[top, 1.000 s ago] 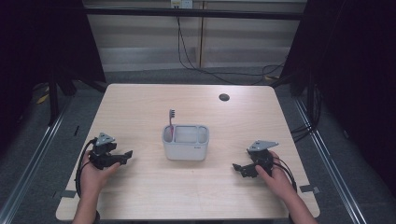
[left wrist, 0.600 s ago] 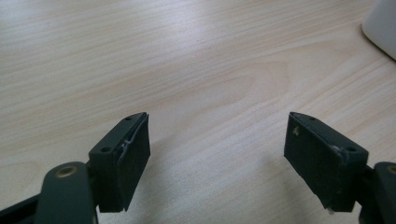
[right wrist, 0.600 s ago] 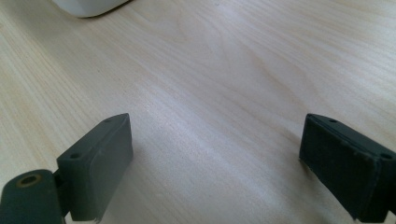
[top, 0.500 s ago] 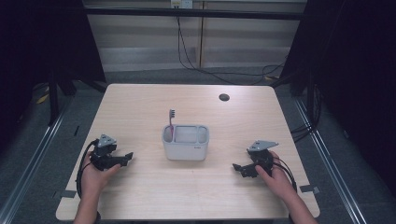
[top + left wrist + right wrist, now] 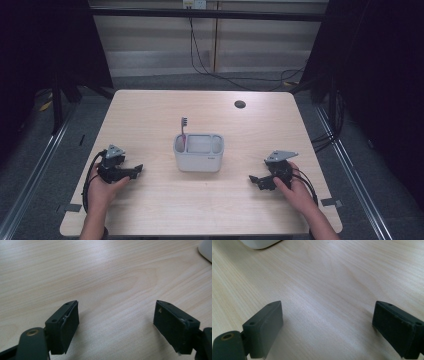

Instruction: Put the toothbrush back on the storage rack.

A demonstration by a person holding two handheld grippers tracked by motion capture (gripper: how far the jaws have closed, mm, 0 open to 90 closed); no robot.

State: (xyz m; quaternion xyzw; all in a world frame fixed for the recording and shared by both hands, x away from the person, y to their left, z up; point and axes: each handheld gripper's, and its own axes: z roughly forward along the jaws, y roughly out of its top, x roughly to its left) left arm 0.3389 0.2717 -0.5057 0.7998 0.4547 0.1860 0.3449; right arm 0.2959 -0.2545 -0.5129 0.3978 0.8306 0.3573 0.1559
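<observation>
High view first: left hand-held gripper (image 5: 131,171) resting on the bench (image 5: 150,115), jaws spread wide with nothing between them, pointing toward the grey caddy (image 5: 198,152). Same on the far side: right hand-held gripper (image 5: 256,181) low on the bench, jaws wide apart and empty, also aimed at the caddy. From the left gripper view, bare wood between the two black pads (image 5: 68,322) and just a white corner of the caddy at the top right edge; from the right gripper view, bare wood again and the caddy's rounded base at the top left.

Caddy at mid-bench, between the two grippers and well apart from both. Toothbrush (image 5: 183,131) standing upright in its left compartment, bristles up, handle clear above the rim.

Likely next: a reach for the toothbrush. Best done from the nearer left side, coming in above the rim, closing on the bare handle below the bristles, lifting straight up to avoid dragging or tipping the caddy. Worth steadying the caddy wall with the right if it shifts
</observation>
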